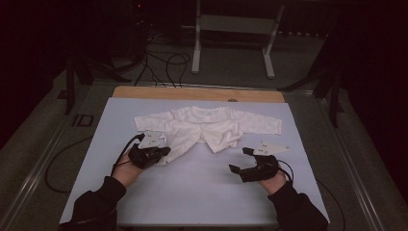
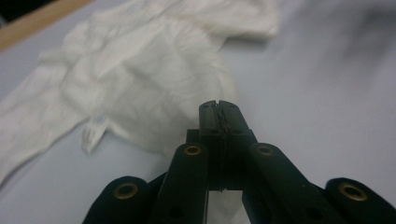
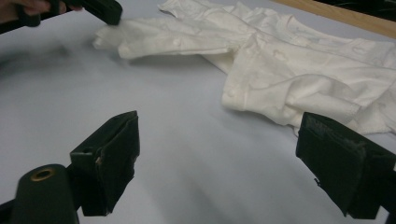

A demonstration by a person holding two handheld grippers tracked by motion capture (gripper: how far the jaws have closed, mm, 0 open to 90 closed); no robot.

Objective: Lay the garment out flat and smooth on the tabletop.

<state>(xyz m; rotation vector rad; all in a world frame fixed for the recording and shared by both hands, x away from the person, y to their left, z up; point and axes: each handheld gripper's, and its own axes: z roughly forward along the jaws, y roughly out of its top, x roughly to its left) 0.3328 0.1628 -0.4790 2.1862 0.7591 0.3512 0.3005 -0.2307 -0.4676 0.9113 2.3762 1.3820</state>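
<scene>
White shirt (image 1: 207, 126) is laid crumpled on the pale sheet (image 1: 202, 192) that covers the table, toward 12 o'clock of centre, with sleeves spread to 9 and 3 o'clock. A strip of bare wood (image 1: 192, 93) is seen at the table's far edge.

Left gripper (image 1: 164, 152) is held at about 8 o'clock of the shirt, at the lower left corner of the cloth. In the left gripper view its jaws are seen pressed tight together, and white cloth shows under and behind them; the shirt (image 2: 140, 79) lies just past the tips. In the right gripper view the left gripper (image 3: 112, 16) is seen clamped on the shirt's corner. A small label (image 2: 93, 130) is seen hanging at the shirt edge.

Right gripper (image 1: 240, 160) is held at about 5 o'clock of the shirt, apart from it, over bare sheet. Its jaws are spread wide with nothing between them, as seen in the right gripper view; the shirt (image 3: 289, 70) lies beyond them toward 1 o'clock. Both hands are seen in dark sleeves (image 1: 96, 202) coming in from 6 o'clock.
</scene>
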